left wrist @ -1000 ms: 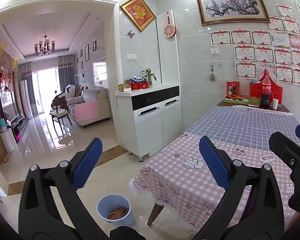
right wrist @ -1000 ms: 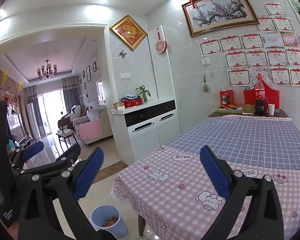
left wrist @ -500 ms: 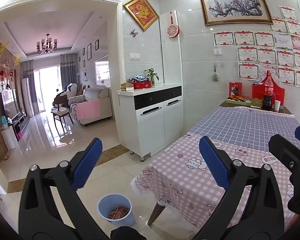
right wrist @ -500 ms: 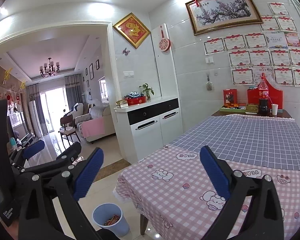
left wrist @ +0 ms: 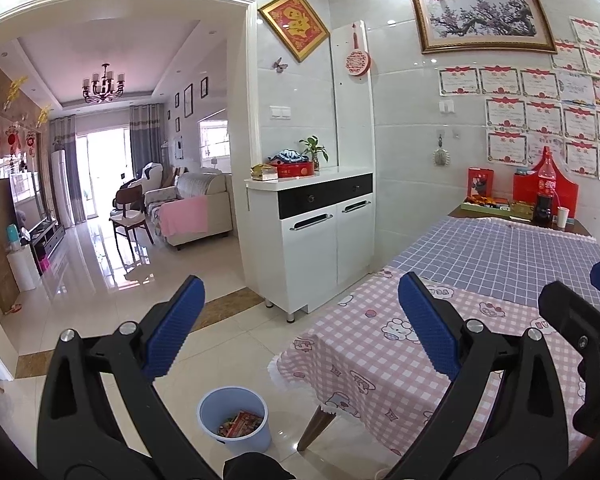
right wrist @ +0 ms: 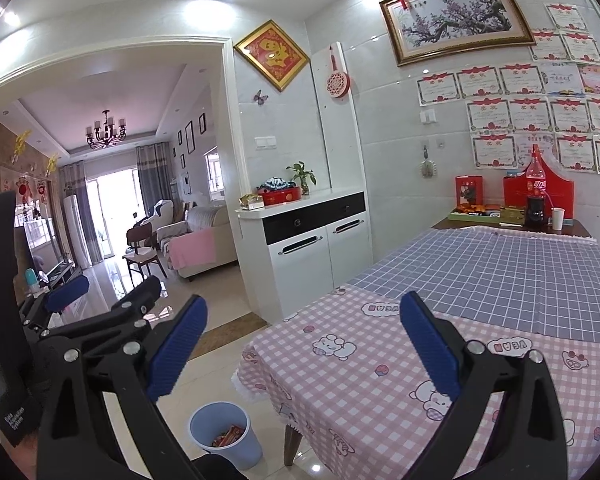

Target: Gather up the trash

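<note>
A light blue trash bin [left wrist: 235, 419] stands on the tiled floor beside the table's near corner, with colourful wrappers [left wrist: 240, 424] inside. The right wrist view shows the same bin [right wrist: 225, 431] low in the frame. My left gripper [left wrist: 300, 320] is open and holds nothing; it hangs above the floor and the bin. Over the table's corner, my right gripper [right wrist: 302, 340] is open too, with nothing between its blue pads. The left gripper [right wrist: 100, 300] shows at the left of the right wrist view, and the right gripper's fingers [left wrist: 572, 320] show at the right of the left one.
A table with a pink checked cloth [left wrist: 380, 344] and a blue checked cloth [right wrist: 500, 268] fills the right. At its far end stand a cola bottle [right wrist: 536, 196], a paper cup [right wrist: 557, 218] and red boxes. A white cabinet [left wrist: 316, 236] stands against the wall; a living room opens at left.
Both views have shifted slightly to the right and up, so the bin and the table sit a little lower. Both grippers stay open and hold nothing.
</note>
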The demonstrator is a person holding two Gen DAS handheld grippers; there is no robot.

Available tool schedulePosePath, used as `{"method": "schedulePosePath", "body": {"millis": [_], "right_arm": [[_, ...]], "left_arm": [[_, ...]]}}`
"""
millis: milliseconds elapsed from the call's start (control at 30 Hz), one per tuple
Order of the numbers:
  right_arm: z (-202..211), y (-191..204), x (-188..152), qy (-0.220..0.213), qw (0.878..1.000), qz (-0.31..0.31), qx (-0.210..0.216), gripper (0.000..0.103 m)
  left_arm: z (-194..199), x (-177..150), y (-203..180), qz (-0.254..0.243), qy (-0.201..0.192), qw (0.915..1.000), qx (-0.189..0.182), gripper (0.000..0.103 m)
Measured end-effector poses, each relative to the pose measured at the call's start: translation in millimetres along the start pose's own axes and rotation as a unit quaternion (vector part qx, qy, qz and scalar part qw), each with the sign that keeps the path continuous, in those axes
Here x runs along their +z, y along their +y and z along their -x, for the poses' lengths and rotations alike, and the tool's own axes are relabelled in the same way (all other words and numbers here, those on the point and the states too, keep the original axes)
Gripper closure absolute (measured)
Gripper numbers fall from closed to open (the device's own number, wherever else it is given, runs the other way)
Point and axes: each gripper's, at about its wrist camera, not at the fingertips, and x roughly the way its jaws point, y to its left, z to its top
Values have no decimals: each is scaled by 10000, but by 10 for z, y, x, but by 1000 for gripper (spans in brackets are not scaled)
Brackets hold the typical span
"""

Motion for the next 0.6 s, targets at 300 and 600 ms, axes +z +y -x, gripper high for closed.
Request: {"method": "schedulePosePath", "body": {"millis": [300, 600], "right_arm": [[-82, 110, 12, 36, 9999, 39, 103, 8], [-138, 212, 16, 63, 9998, 113, 151, 8]], "left_arm": [[-29, -24, 143, 52, 44, 9999, 105, 8], [-64, -29, 273, 149, 81, 9997, 156, 8]]}}
